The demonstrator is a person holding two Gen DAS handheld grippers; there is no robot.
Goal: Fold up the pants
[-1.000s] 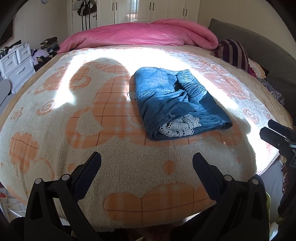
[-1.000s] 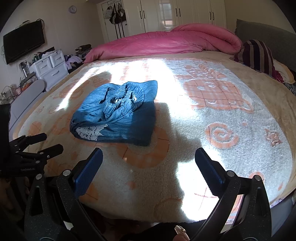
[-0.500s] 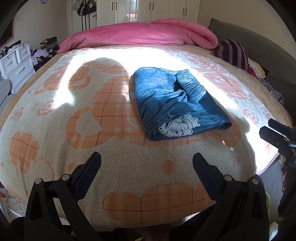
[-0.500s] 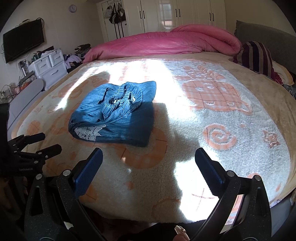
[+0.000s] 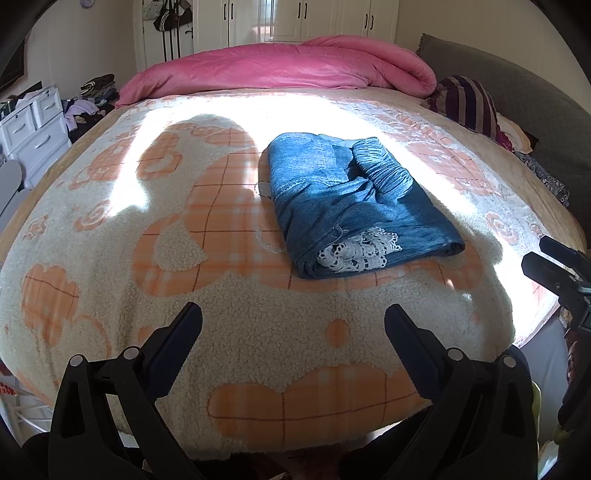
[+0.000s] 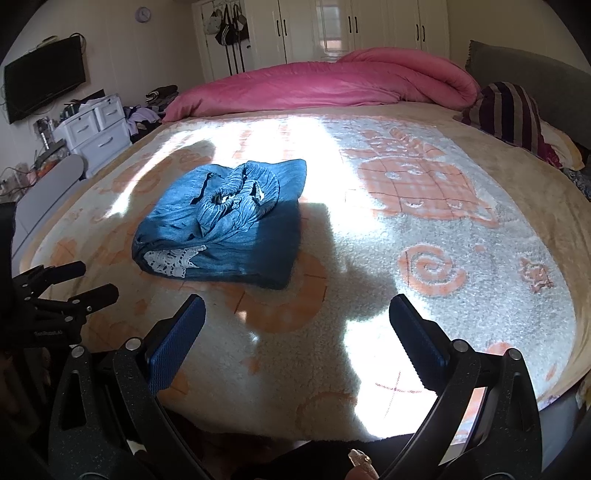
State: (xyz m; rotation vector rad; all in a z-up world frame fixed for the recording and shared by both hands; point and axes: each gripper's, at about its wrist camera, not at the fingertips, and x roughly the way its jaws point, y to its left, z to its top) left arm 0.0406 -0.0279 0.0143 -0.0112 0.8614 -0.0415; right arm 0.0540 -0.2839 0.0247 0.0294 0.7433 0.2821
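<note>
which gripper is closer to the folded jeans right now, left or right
Neither clearly; roughly equal. The left gripper hangs open before the folded jeans, slightly to their left; the right gripper hangs open in front, off to their right. Neither touches them.

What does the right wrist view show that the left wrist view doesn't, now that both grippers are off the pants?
Only the right wrist view shows the wall TV, the wall clock and the open mouth of the waistband.

Only the left wrist view shows the pants' flat left side seam.

Both show the folded pants on the blanket, their lace trim, the pink duvet, the striped pillow, and the open left gripper and right gripper, neither touching the pants.
</note>
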